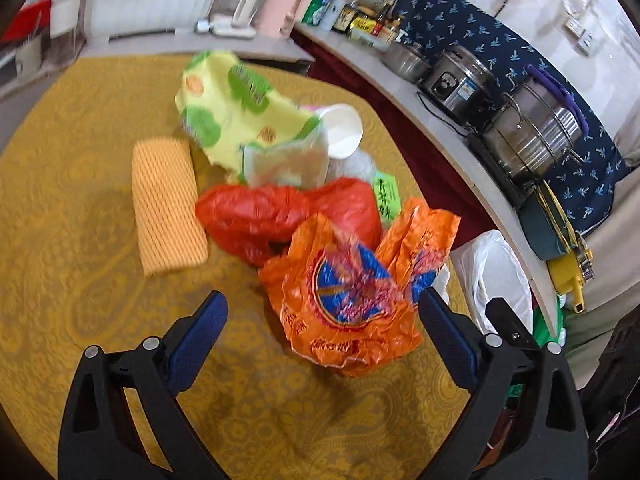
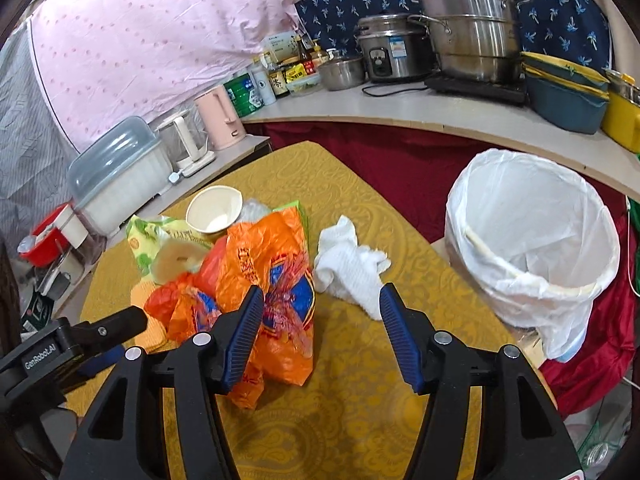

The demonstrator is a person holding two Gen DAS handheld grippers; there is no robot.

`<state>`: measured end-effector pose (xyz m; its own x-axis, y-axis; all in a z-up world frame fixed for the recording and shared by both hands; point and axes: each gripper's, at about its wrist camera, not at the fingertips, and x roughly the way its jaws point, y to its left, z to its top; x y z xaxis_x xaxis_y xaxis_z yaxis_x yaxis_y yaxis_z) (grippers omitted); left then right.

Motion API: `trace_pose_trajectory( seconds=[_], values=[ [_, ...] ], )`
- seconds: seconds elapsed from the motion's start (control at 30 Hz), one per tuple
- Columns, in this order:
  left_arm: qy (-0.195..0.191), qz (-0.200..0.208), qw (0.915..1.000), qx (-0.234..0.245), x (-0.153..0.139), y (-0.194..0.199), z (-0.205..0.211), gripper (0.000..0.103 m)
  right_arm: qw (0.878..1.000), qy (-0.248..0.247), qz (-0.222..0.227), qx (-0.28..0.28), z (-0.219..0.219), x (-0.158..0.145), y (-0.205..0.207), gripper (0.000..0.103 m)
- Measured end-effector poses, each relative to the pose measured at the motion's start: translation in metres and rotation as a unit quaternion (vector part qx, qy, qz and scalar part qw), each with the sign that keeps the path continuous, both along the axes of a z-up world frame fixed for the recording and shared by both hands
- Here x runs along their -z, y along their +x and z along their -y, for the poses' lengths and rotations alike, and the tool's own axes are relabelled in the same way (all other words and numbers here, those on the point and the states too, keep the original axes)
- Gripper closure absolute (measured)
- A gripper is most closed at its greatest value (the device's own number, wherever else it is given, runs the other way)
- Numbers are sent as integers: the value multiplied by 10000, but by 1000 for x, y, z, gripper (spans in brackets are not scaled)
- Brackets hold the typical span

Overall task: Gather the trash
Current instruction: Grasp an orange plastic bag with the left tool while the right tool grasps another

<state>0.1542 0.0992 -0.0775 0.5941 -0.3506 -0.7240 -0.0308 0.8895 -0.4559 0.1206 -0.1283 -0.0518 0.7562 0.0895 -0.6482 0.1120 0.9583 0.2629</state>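
Note:
A heap of trash lies on the yellow tablecloth (image 1: 80,248). It holds a crumpled orange plastic bag (image 1: 348,304), a red bag (image 1: 256,220), a yellow-green wrapper (image 1: 232,112), a paper cup (image 1: 342,130) on its side and an orange foam net sleeve (image 1: 166,204). My left gripper (image 1: 324,300) is open wide just over the orange bag, one finger on either side of it, not pressing. My right gripper (image 2: 320,292) is open above the table. The orange bag (image 2: 272,276) is by its left finger and a white tissue (image 2: 348,268) by its right. Neither gripper holds anything.
A bin with a white liner (image 2: 532,240) stands off the table's right edge. Behind it a curved counter (image 2: 400,112) carries a steamer pot (image 2: 468,20), a rice cooker (image 2: 392,48), bottles and stacked basins. A pink kettle (image 2: 218,120) and a lidded plastic box (image 2: 116,172) stand at the far left.

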Motion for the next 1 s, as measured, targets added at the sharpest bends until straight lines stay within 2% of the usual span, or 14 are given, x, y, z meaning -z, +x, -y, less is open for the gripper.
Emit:
trace_pose_trajectory(
  seconds=[0.07,0.23,0.27,0.37,0.57,0.6,0.77,0.87,1.0],
  values=[
    [-277,-232,9993,54,13,4,3,11,10000,13,-50,45,-1,4,1,44],
    [-687,-641,9954,184,43,7,12,12,9998,17,-124,130,2,9,3,44],
    [-747,-680,9947,199,46,8,14,16,9998,20,-134,134,2,9,4,44],
    [-933,-795,9918,363,53,10,17,42,9998,35,-166,108,1,12,6,44],
    [-1070,-643,9909,499,45,7,9,70,9997,63,-228,-78,-7,18,17,44],
    [-1054,-587,9912,541,42,6,6,90,9996,77,-241,-108,-9,20,20,44],
    [-639,-378,9957,548,28,5,-2,90,9991,182,-286,-272,-19,26,36,45],
    [-532,-295,9967,539,21,4,-6,90,9987,227,-317,-338,-22,30,47,46],
    [-307,-143,9982,499,10,0,-9,91,9976,299,-460,-432,-26,41,62,55]
  ],
)
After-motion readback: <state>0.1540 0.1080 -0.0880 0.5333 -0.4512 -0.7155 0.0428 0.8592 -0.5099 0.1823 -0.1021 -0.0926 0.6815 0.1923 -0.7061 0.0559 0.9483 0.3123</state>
